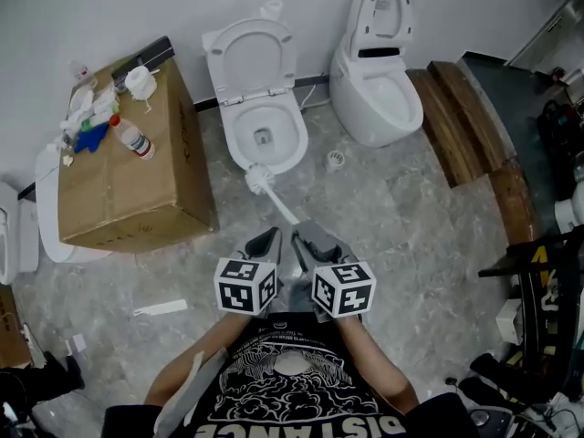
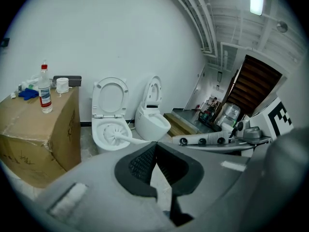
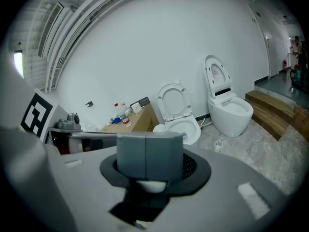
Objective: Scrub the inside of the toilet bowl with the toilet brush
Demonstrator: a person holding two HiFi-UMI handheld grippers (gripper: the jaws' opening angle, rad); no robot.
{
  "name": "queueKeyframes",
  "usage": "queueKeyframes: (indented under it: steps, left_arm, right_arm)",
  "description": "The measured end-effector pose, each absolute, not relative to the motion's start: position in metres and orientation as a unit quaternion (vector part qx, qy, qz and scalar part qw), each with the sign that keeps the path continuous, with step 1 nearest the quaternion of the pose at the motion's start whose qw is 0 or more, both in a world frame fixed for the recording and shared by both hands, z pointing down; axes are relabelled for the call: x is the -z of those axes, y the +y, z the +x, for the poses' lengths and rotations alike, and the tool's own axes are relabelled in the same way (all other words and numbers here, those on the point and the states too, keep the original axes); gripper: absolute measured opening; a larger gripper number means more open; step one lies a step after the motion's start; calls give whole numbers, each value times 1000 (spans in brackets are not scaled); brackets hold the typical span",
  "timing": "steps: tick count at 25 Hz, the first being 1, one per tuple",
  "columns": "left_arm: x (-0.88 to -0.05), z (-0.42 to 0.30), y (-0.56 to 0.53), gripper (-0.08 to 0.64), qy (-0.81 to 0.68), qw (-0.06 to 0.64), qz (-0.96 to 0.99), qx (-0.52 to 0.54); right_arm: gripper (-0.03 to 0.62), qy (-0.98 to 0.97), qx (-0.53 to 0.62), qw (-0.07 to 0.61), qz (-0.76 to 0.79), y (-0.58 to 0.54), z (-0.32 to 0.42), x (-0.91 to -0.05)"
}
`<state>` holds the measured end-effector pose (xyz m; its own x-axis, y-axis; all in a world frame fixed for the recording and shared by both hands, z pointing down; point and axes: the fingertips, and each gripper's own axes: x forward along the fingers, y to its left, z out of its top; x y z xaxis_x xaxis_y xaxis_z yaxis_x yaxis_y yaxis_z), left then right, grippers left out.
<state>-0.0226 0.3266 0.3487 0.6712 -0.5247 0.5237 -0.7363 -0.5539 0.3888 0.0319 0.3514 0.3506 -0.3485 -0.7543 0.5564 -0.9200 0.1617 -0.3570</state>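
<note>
Barely begun, I judge: toilet brush [image 1: 259,179] head sits at the toilet bowl [image 1: 294,131] front rim, inner walls yet to scrub. Right gripper [image 1: 308,237] fingers pinch the handle. Left gripper [image 1: 271,239] fingers pressed together, empty. Cardboard box [image 1: 128,181] crowds the bowl's left, second toilet [image 1: 374,99] its right; floor in front open.

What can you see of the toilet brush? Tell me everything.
The toilet brush is all white and looks like plastic, with a round bristled head on a long thin handle. The head sits at the front of the open toilet bowl. The handle slants back to the right gripper, whose jaws are shut on its end.
</note>
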Motion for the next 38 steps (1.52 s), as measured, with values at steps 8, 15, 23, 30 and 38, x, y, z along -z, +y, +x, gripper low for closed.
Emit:
queueKeyframes:
  steps: [8, 15, 23, 30, 38]
  left_arm:
    - [-359, 26, 271, -8, -408, 311, 839, -182]
    - [-358, 56, 237, -8, -440, 305, 827, -170]
    - [-356, 70, 218, -8, -455, 291, 822, -179]
    - [-374, 71, 192, -8, -456, 313, 814, -179]
    - [-405, 62, 128, -8, -435, 338, 814, -187]
  right_arm:
    - [155, -772, -343, 140, 516, 298, 86, -364]
    - [155, -788, -355, 148, 481, 267, 121, -373]
    - [155, -791, -362, 159, 466, 246, 137, -389]
    - [155, -782, -379, 172, 465, 225, 140, -409]
    - [155, -767, -396, 207, 461, 173, 125, -445]
